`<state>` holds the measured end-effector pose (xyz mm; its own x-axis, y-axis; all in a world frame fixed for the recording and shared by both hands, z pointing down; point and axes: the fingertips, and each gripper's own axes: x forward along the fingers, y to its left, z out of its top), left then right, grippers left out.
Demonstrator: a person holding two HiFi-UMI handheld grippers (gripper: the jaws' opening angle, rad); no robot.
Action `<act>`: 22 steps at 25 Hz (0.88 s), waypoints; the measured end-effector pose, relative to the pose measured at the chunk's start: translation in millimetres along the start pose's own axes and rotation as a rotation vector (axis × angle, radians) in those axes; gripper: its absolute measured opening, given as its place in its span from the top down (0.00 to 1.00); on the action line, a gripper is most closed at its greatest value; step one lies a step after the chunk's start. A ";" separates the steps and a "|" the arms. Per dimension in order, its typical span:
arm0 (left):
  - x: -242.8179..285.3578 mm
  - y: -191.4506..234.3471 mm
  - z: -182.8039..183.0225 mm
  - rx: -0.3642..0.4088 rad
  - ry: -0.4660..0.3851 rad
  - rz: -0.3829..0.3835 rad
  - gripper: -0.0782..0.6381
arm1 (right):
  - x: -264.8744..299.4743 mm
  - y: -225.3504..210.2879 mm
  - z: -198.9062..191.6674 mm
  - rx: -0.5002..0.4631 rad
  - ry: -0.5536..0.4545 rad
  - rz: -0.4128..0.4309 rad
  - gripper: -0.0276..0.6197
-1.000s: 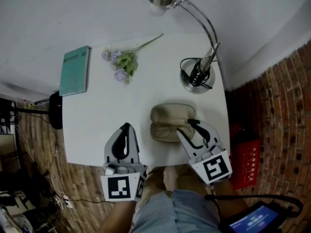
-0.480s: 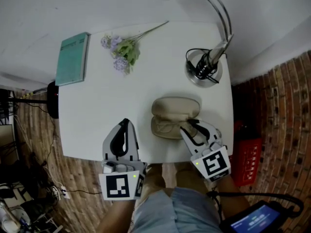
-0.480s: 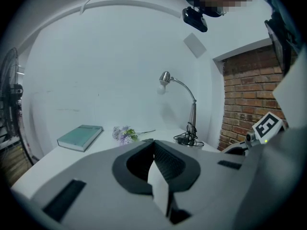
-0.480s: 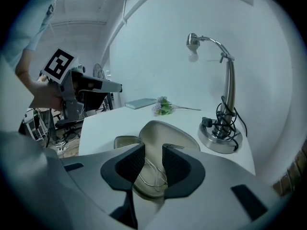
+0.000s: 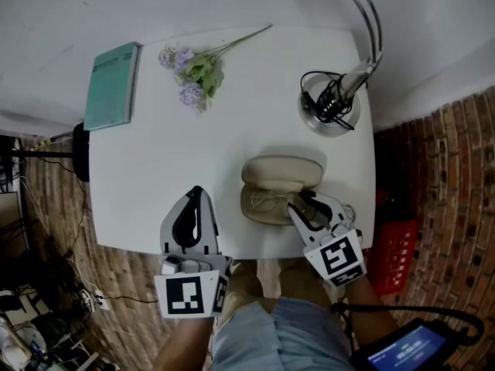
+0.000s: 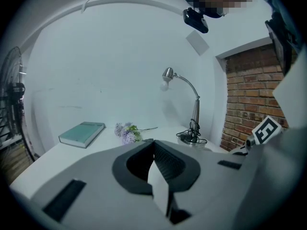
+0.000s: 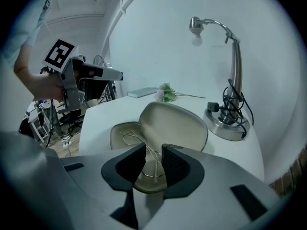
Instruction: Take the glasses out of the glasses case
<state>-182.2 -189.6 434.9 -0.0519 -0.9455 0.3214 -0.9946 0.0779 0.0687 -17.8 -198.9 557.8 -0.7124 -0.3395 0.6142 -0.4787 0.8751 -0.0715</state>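
A beige glasses case (image 5: 280, 173) lies open near the table's front right edge, its lid (image 7: 172, 121) tipped back. Thin wire glasses (image 7: 128, 138) rest in the lower half (image 5: 263, 204). My right gripper (image 5: 298, 202) reaches down into the case from the front. Its jaws are closing around one end of the glasses frame (image 7: 153, 159), with a gap still showing between the pads and the wire. My left gripper (image 5: 195, 198) hovers over the table's front edge to the left of the case, shut with nothing in it (image 6: 153, 145).
A desk lamp (image 5: 332, 108) with a coiled cord stands behind the case at the back right. Purple flowers (image 5: 193, 72) and a teal book (image 5: 113, 83) lie at the back of the white table (image 5: 155, 153). A red crate (image 5: 391, 258) sits on the floor to the right.
My right gripper has sunk into the open case and its jaws have narrowed around the glasses. The left gripper has stayed where it was.
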 end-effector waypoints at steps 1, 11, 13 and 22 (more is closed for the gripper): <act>-0.4 0.5 -0.4 -0.001 0.001 0.001 0.88 | 0.5 0.9 -2.5 0.000 0.009 0.003 0.77; -3.5 2.9 -4.2 -0.003 0.005 0.009 0.88 | 4.1 4.3 -17.2 -0.053 0.086 0.010 0.82; -5.5 3.2 -3.3 -0.004 0.004 0.011 0.88 | 3.4 5.5 -17.2 -0.080 0.108 0.010 0.84; -6.3 3.4 -2.7 -0.005 -0.001 0.004 0.88 | 6.4 9.1 -15.6 -0.236 0.147 0.047 0.89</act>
<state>-185.0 -182.6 435.7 -0.0560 -0.9455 0.3209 -0.9939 0.0834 0.0722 -18.7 -187.6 573.4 -0.6405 -0.2576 0.7235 -0.3012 0.9508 0.0719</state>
